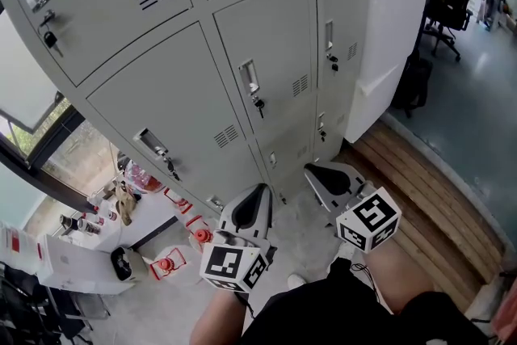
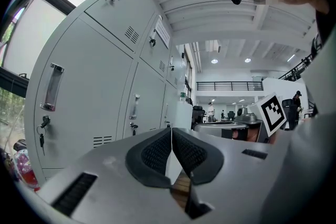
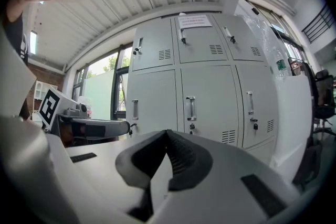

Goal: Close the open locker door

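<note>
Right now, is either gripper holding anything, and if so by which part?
Nothing is held. The left gripper and the right gripper each have their fingers shut together with nothing between them, apart from the lockers.

No wording can be read anywhere. A white paper sheet [image 3: 194, 21] stuck on a grey metal locker door [image 3: 205, 49], ahead of and above the right gripper [image 3: 167, 136], carries printed lines too small to make out. The green label on a clear plastic bottle [image 3: 282, 65], off to that gripper's right, is just as illegible. The white cube [image 1: 369, 220] on the gripper shows only black square patterns.
</note>
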Motion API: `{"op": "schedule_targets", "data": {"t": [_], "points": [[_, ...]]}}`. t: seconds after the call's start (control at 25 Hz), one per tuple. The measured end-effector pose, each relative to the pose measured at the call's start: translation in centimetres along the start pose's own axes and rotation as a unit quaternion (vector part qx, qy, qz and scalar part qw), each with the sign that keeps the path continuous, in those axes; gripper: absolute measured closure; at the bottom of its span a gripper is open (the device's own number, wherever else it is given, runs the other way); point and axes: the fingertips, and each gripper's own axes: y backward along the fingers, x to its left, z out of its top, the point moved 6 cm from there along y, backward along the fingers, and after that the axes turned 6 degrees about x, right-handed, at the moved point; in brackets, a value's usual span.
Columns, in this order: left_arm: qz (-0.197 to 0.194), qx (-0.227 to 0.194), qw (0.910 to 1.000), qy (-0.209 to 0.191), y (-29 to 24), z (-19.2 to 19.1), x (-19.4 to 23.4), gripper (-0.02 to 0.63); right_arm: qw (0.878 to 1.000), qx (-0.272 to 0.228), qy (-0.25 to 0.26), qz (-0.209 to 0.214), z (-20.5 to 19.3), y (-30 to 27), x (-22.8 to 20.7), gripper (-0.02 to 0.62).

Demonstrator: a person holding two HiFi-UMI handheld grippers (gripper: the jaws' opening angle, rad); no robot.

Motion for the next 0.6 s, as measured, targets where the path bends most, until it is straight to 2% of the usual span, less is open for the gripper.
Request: {"op": "schedule_targets", "data": {"t": [0.6], "points": [[-0.005, -0.002, 1.0, 0.006, 0.55, -0.19, 0.03, 0.586, 1.0, 0.004, 0.003, 0.0, -0.04, 0.05, 0.87, 0.541]]}}
